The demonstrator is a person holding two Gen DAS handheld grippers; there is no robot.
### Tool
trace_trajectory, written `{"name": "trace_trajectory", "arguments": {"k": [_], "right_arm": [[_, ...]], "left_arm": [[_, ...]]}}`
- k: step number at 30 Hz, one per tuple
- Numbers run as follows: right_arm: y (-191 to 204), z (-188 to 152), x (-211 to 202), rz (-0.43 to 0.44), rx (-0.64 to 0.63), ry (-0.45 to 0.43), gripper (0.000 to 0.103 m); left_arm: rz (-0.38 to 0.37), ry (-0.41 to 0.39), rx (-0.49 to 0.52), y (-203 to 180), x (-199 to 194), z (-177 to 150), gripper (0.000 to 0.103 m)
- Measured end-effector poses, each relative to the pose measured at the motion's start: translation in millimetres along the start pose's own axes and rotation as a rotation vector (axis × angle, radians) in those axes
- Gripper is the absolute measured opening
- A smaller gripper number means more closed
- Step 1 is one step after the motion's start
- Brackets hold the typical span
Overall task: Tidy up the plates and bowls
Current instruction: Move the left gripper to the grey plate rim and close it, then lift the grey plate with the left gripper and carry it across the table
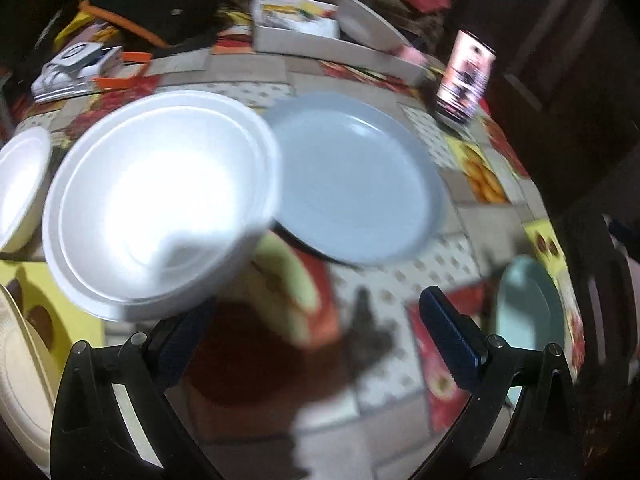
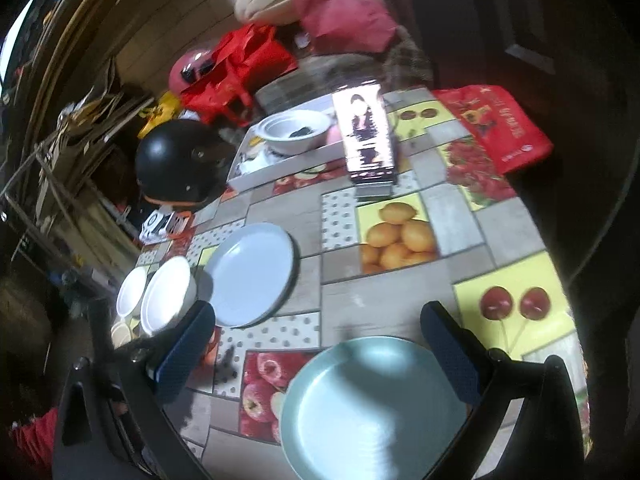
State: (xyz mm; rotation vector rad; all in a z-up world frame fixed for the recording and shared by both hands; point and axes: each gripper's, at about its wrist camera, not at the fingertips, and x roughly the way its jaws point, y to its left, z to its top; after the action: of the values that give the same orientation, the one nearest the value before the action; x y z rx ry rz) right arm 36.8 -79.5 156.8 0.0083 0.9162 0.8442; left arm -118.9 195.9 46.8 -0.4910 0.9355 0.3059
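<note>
A: What did the left tongs (image 1: 320, 344) have hold of?

B: Nothing. They gaped at full stretch over bare fruit-print cloth on the worktop (image 1: 400, 360), blue pads well apart and empty. The picture from that side was smeared with motion.

A: And the dishes?

B: White bowls (image 1: 160, 204), one nested in another, sat just beyond the left pad. A grey-white plate (image 1: 352, 184) lay to their right, the bowls' rim overlapping its edge in that view; whether they touched, I could not tell. Another white bowl (image 1: 20, 184) stood at the far left, and a cream paper plate (image 1: 16, 384) showed at the near left edge.

A: The right tongs (image 2: 320, 352)?

B: Wide open too, gripping nothing. A pale green plate (image 2: 372, 412) lay on the worktop below them, between the two pads in the frame, neither pad pressing it.

A: Anything further back?

B: A phone (image 2: 368, 136) stood propped with its screen lit, beside a white tray (image 2: 256, 178) carrying a bowl (image 2: 296, 132). A black helmet (image 2: 176, 160) rested at the far left edge of the worktop, red bags (image 2: 240, 64) behind it.
</note>
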Motion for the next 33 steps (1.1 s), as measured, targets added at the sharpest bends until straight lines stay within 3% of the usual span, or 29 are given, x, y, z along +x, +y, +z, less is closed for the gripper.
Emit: {"name": "trace_trajectory", "arguments": {"k": [4,7,11,15,19,21,25,31,33], "right_arm": [[11,9,23,0.001,-0.026,0.057,0.103],[16,18,47,-0.004,-0.029,0.112,0.103],[16,29,87,-0.033,-0.010,0.177,0.101],[21,35,135,-0.060,-0.034,0.251,0.078],[21,36,173,-0.073,-0.038,0.305,0.070],[21,37,186,-0.064,-0.034,0.313,0.065],[24,39,201,-0.041,-0.042,0.325,0.060],[38,41,220,-0.020,-0.097,0.345,0.045],[43,40,222,-0.021,-0.122,0.343,0.034]], "left_arm": [[0.059,-0.029,-0.063,30,5,24,0.102],[0.057,-0.025,-0.114,45,8,38,0.102],[0.031,0.023,-0.055,26,17,38,0.102],[0.022,0.083,-0.066,11,35,43,0.097],[0.019,0.125,-0.139,12,51,51,0.074],[0.030,0.112,-0.134,10,53,51,0.074],[0.005,0.086,-0.156,7,52,53,0.060],[0.007,0.077,-0.160,5,57,56,0.060],[0.006,0.079,-0.148,3,58,56,0.054]]}}
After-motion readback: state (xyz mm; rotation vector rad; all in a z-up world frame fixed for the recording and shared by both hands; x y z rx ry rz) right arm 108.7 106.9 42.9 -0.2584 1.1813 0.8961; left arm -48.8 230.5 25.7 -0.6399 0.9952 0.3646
